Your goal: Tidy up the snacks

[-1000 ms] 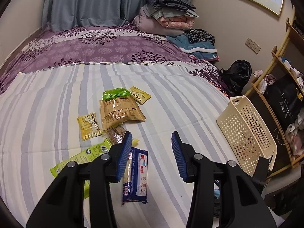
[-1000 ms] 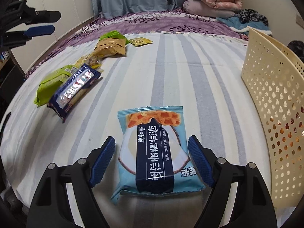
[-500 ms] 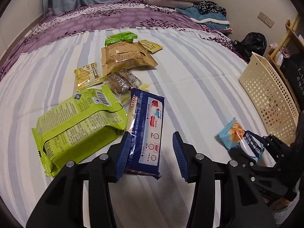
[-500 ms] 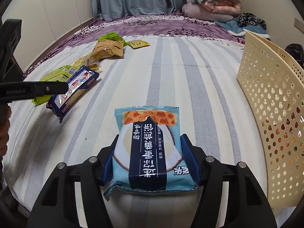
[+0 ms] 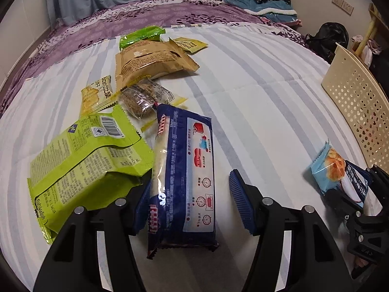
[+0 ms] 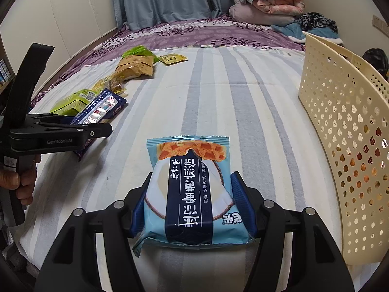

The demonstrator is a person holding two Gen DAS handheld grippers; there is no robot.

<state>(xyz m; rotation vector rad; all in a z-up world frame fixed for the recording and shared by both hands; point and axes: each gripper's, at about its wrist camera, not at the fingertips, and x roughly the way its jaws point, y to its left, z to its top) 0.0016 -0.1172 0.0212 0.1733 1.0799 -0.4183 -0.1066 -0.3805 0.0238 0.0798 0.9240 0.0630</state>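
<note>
while the right gripper (image 6: 192, 209) is pinching the blue pack (image 6: 192, 194) for the basket (image 6: 340, 133), the left gripper's (image 5: 187, 206) jaws, just opening, are straddling the navy pack (image 5: 187, 170) on the bed (image 5: 255, 97), ready to grasp it.

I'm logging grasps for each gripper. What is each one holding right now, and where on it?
Right gripper: light-blue snack packet, pinched across its side edges. Left gripper: nothing; jaws opening around the dark-blue packet.

Both wrist views close, angled down over striped bed (image 5: 255, 102); shared: snack pile (image 6: 109, 102), basket (image 6: 345, 146)
</note>
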